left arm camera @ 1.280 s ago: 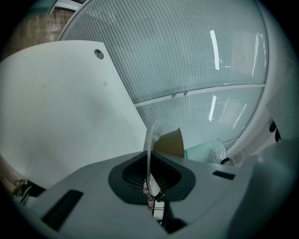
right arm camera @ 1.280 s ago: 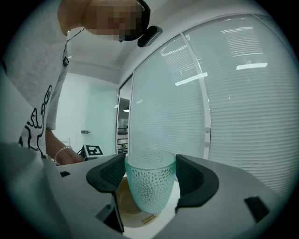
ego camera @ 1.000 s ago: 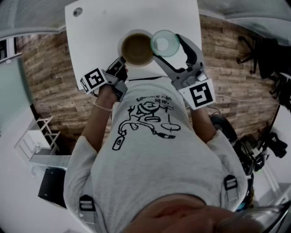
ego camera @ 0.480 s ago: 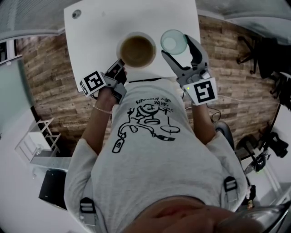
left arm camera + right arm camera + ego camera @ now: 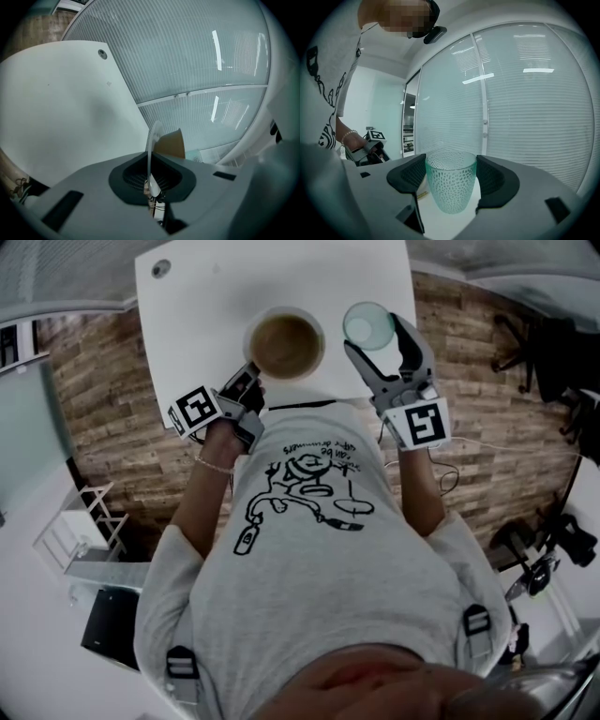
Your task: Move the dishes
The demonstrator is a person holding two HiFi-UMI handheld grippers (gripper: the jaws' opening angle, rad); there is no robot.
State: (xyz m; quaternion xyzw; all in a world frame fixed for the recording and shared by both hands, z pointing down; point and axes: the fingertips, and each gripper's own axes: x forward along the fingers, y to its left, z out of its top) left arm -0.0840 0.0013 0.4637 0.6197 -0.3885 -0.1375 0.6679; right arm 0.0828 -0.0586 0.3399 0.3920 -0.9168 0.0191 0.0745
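Table (image 5: 206, 315), white, on wood-plank floor (image 5: 103, 427) beside blinded glass wall (image 5: 525, 93): left gripper (image 5: 253, 379) pinches brown bowl (image 5: 284, 343) by its rim at the near edge; right gripper (image 5: 373, 334) clamps 1 textured tumbler (image 5: 366, 322) alongside.

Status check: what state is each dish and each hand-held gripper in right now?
Bowl: upright, rim clamped.
Glass: upright, looks empty, gripped by its sides.
Left hand-held gripper: shut on the bowl's rim.
Right hand-held gripper: shut on the glass.

one bowl (image 5: 285, 343), one green glass (image 5: 368, 325), one white table (image 5: 216, 306).
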